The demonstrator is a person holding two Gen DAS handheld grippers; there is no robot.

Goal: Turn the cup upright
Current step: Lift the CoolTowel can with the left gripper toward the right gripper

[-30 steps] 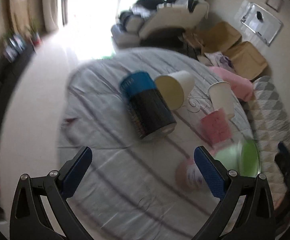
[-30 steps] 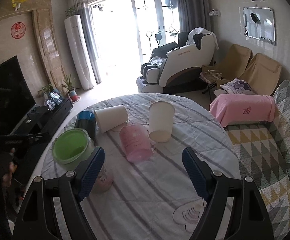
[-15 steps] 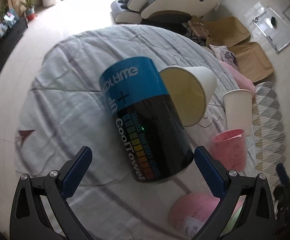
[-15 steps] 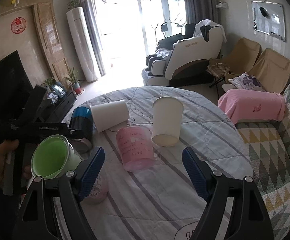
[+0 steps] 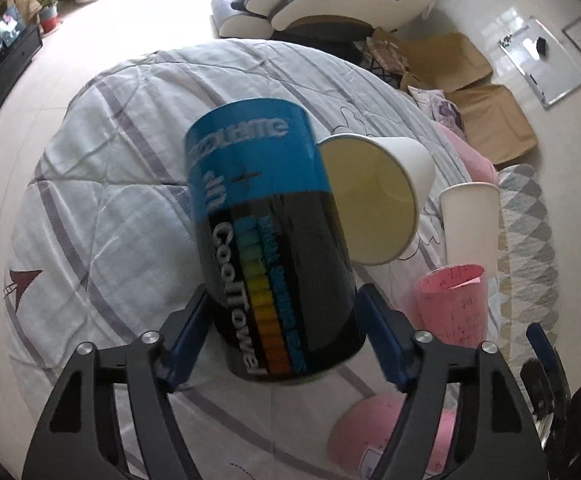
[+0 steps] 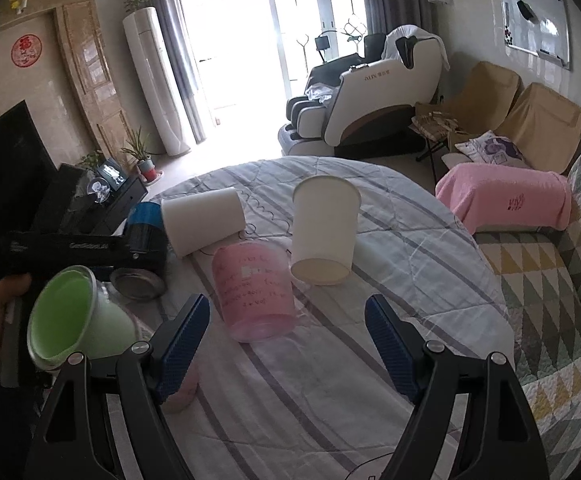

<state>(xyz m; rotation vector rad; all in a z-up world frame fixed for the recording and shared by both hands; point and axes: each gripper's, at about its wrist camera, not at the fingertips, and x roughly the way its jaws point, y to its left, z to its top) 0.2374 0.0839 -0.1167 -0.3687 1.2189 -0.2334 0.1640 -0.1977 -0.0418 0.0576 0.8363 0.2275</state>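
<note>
A blue and black can-shaped cup (image 5: pixel 266 240) lies on its side on the striped quilt (image 5: pixel 102 216). My left gripper (image 5: pixel 282 336) has its blue pads on both sides of the cup's near end, jaws closed against it. In the right wrist view the same cup (image 6: pixel 144 232) lies at the left with the left gripper's black body over it. My right gripper (image 6: pixel 286 344) is open and empty, above the quilt in front of an upside-down pink cup (image 6: pixel 254 292).
A white paper cup (image 5: pixel 378 196) lies on its side touching the can's right. Another white cup (image 6: pixel 324 232) stands upside down. A green cup (image 6: pixel 70 320) lies tipped at the left over a pink one (image 5: pixel 386 440). A pink towel (image 6: pixel 502 200) is on the sofa.
My left gripper moved in on the blue and black cup and closed its pads on the near end. My right gripper came slightly closer to the pink cup.
</note>
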